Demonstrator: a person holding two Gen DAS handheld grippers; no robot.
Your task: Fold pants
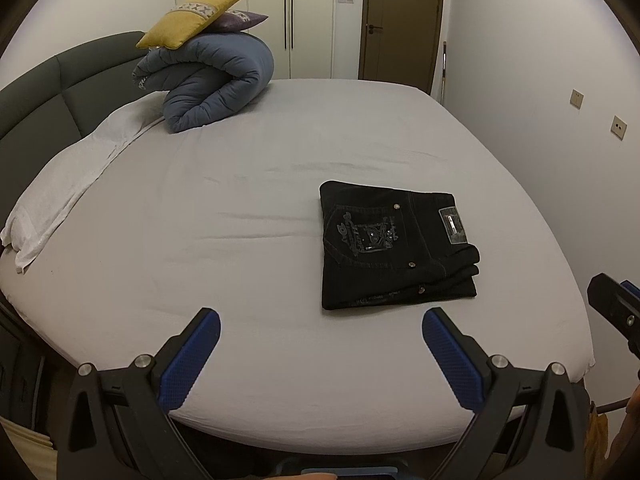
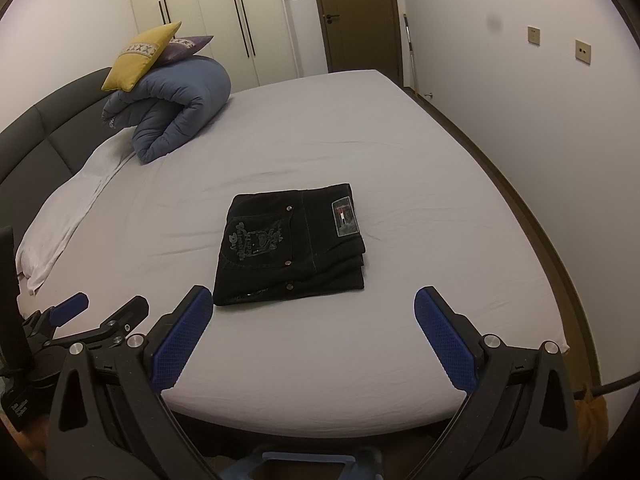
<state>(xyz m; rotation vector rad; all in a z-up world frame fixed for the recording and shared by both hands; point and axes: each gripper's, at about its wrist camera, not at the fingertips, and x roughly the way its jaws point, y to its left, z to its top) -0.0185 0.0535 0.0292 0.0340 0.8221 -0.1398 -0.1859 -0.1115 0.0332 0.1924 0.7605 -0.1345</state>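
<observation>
A wide bed (image 1: 248, 240) covered in a pale grey sheet fills both views and serves as the reference for everything else. Along its left side runs a dark grey padded headboard (image 1: 44, 92), and against that edge lies a white pillow (image 1: 68, 176). At the far left corner of the bed sits a rolled blue duvet (image 1: 216, 80), with a yellow cushion (image 1: 188, 20) and a purple cushion (image 1: 240, 20) stacked on top of it. Beyond the far edge of the bed stand white wardrobe doors (image 2: 224, 20) and a brown door (image 2: 356, 12). The black pants (image 2: 292, 244) lie folded into a compact rectangle on the near half of the bed, back pocket embroidery and waistband patch facing up, touching nothing but the sheet. The left gripper (image 1: 320, 332) hovers over the near edge of the bed, its blue-padded fingers spread wide and holding nothing. The right gripper (image 2: 312, 308) hangs over the same near edge, just short of the pants, likewise spread wide and empty.
</observation>
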